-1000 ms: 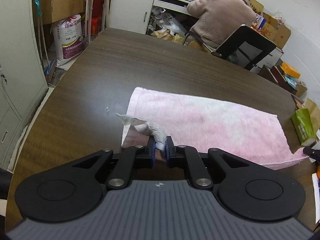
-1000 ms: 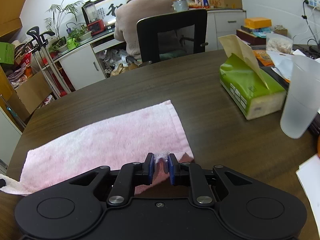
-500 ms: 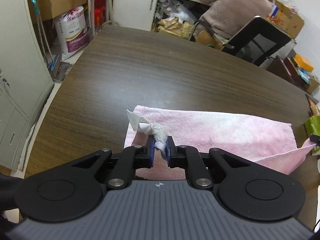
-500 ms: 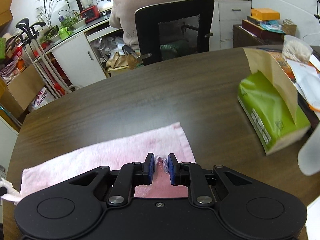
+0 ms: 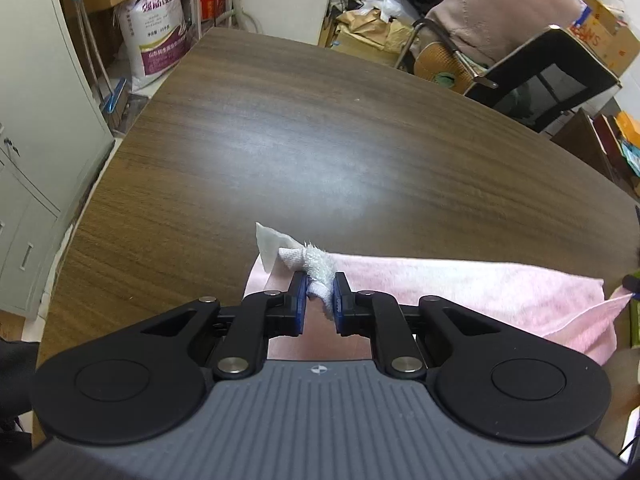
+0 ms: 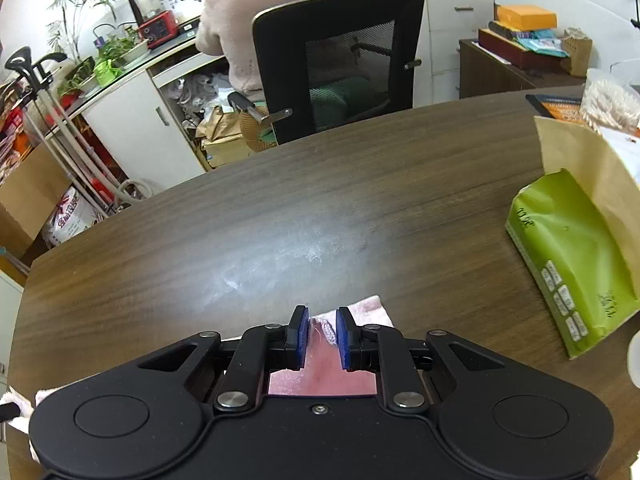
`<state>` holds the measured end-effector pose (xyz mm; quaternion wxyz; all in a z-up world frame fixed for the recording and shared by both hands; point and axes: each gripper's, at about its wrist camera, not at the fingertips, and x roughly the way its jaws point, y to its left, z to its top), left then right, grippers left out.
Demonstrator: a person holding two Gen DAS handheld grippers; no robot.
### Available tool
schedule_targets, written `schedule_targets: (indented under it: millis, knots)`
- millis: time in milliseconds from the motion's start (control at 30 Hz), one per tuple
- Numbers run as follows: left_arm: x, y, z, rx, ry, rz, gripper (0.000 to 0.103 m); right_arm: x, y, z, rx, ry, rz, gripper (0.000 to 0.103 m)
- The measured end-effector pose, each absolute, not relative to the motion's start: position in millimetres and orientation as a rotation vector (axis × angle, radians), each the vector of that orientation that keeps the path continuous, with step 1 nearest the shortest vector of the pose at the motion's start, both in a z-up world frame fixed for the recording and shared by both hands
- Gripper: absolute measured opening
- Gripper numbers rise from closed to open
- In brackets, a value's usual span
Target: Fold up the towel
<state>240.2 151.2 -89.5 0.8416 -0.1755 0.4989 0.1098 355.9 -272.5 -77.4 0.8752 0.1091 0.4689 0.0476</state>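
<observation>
Toward the right edge of the dark wood-grain tabletop [image 6: 320,216] lies a green tissue pack [image 6: 568,260] with a tan paper flap standing over it, well apart from the pink towel [image 5: 460,292], and bare wood stretches ahead of both grippers. Each gripper is clamped on a bunched corner of the towel, the left gripper [image 5: 320,300] on the whitish corner with its white label sticking up, the right gripper [image 6: 322,330] on a pink corner, the cloth lying near the tabletop's near edge. Beyond the far edge a person in a beige coat [image 6: 256,20] sits in a black mesh chair [image 6: 340,56] among white cabinets, boxes and plants.
</observation>
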Motion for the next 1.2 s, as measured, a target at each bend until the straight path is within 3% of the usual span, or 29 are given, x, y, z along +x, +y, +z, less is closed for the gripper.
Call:
schedule_targets:
  millis: [567, 800, 900, 1000, 1067, 1100, 1200]
  knots:
    - [264.2, 167.7, -105.6, -0.465, 1.031, 0.294, 0.013, 387.1, -279.0, -93.4, 0.252, 0.910, 0.056, 0.015]
    - [271.1, 169.5, -110.2, -0.465, 1.040, 0.304, 0.014, 379.7, -272.9, -95.3, 0.086, 0.894, 0.112, 0.016]
    - [272.6, 170.2, -111.7, -0.459, 1.045, 0.303, 0.014, 373.2, -267.6, -101.8, -0.008, 0.891, 0.153, 0.032]
    - [272.8, 171.2, -113.6, -0.458, 1.046, 0.302, 0.014, 367.7, -265.8, -108.4, -0.079, 0.884, 0.200, 0.035]
    - [271.6, 171.6, -114.5, -0.460, 1.046, 0.303, 0.014, 366.3, -266.7, -110.6, -0.089, 0.885, 0.226, 0.057]
    - [271.1, 172.1, -115.1, -0.460, 1.046, 0.302, 0.014, 365.4, -268.1, -111.8, -0.090, 0.881, 0.239, 0.063]
    - [269.2, 173.5, -117.0, -0.458, 1.047, 0.305, 0.016, 363.6, -272.4, -113.7, -0.090, 0.860, 0.302, 0.066]
